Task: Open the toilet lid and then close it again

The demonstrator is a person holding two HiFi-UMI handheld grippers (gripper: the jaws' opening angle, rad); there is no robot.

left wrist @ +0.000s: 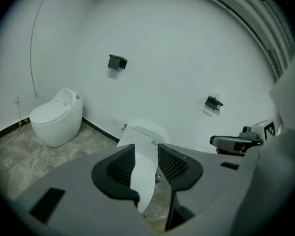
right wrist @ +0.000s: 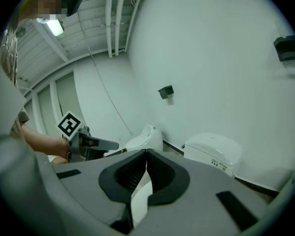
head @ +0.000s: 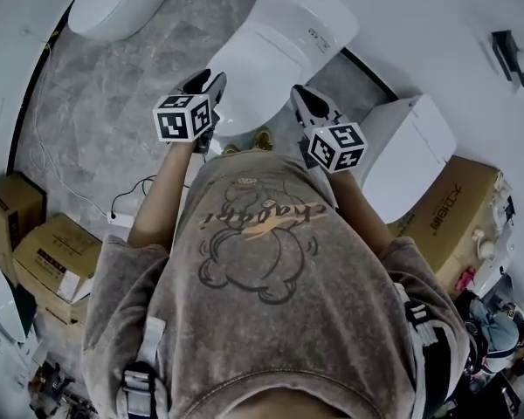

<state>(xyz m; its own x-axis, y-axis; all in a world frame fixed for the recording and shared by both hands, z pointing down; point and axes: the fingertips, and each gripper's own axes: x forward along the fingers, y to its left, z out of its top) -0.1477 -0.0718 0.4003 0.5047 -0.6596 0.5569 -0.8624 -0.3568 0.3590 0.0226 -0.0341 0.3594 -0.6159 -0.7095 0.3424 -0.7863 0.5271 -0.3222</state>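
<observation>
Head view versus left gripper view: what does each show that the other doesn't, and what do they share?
Only the head view: the person's shirt, the cardboard boxes, and the left gripper from outside with its marker cube. Only the left gripper view: that gripper's jaws seen along their length, standing apart with nothing between the pads. Both: the white toilet ahead, the round toilet beside it, the grey floor and the right gripper.

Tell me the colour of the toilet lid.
The toilet lid is white; head view shows it best.
</observation>
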